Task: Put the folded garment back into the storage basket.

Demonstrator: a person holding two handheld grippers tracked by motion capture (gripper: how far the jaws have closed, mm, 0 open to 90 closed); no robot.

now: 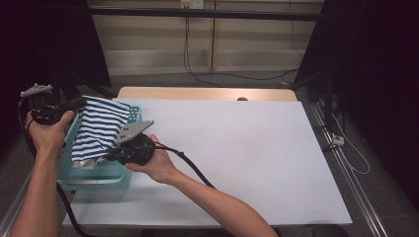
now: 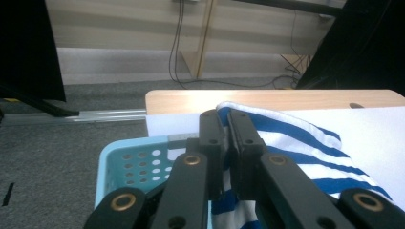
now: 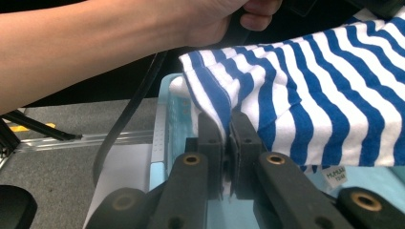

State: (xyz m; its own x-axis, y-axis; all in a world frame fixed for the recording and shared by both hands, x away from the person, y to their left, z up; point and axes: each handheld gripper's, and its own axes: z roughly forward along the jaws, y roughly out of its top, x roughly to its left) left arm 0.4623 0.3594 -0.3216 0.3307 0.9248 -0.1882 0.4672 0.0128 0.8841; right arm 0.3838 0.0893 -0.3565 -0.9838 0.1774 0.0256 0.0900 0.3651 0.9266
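Note:
A blue-and-white striped cloth (image 1: pixel 99 128) hangs spread over a light blue plastic basket (image 1: pixel 96 174) at the table's left edge. My left gripper (image 1: pixel 79 102) is shut on the cloth's far top corner; in the left gripper view its jaws (image 2: pixel 226 125) pinch the striped fabric (image 2: pixel 305 143). My right gripper (image 1: pixel 109 154) is shut on the cloth's near lower edge; in the right gripper view its jaws (image 3: pixel 226 125) clamp a fold of the cloth (image 3: pixel 310 90). A white label (image 3: pixel 335 174) hangs under the fabric.
The white table mat (image 1: pixel 237 158) stretches to the right of the basket, with a wooden table edge (image 1: pixel 207 93) behind it. A dark cable (image 1: pixel 195 170) trails from the right gripper across the mat. Metal rails (image 1: pixel 341 163) run along the table's right side.

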